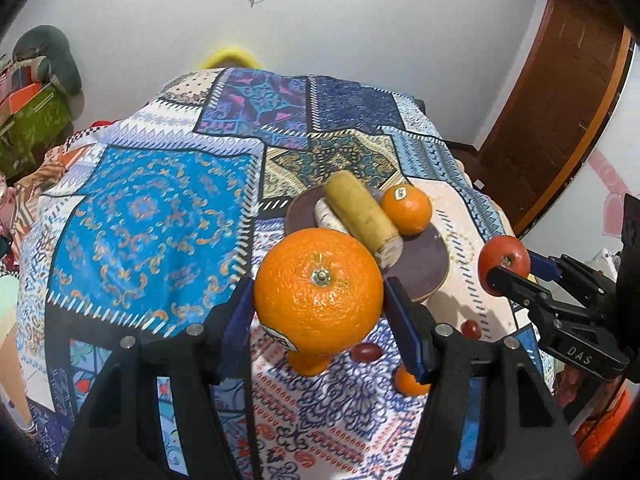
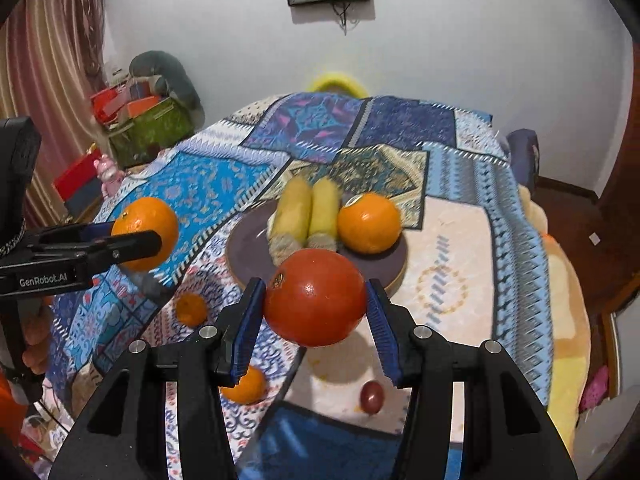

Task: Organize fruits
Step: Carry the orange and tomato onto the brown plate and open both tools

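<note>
Fruits are what I am sorting, and two of them are in the air right now, above the patchwork bedspread (image 1: pixel 152 216) of the bed.

On the left, my left tool (image 1: pixel 318 308) is clenched on a large orange (image 1: pixel 318 288), its blue pads pressed against both flanks, stem upward. Below it on the bedspread lie a small orange (image 1: pixel 408 382) and two dark grapes (image 1: pixel 366 352), still loose.

Further in and to the right sits the brown plate (image 1: pixel 428 264), already carrying two bananas (image 1: pixel 360 212) side by side and a stickered orange (image 1: pixel 406 210) touching the right one. The near part of the plate is bare.

On the right, my right tool (image 2: pixel 316 312) is clenched on a red tomato (image 2: pixel 316 298), held by its sides just on the near side of the plate.

To do this step well, I judge I should bring each fruit low over the bare near part of the plate before letting go, since both are round and would roll off the rim or down the soft cover if dropped. I would set one down at a time so my tools do not collide, resting each against fruit already there and easing the grip apart slowly.
</note>
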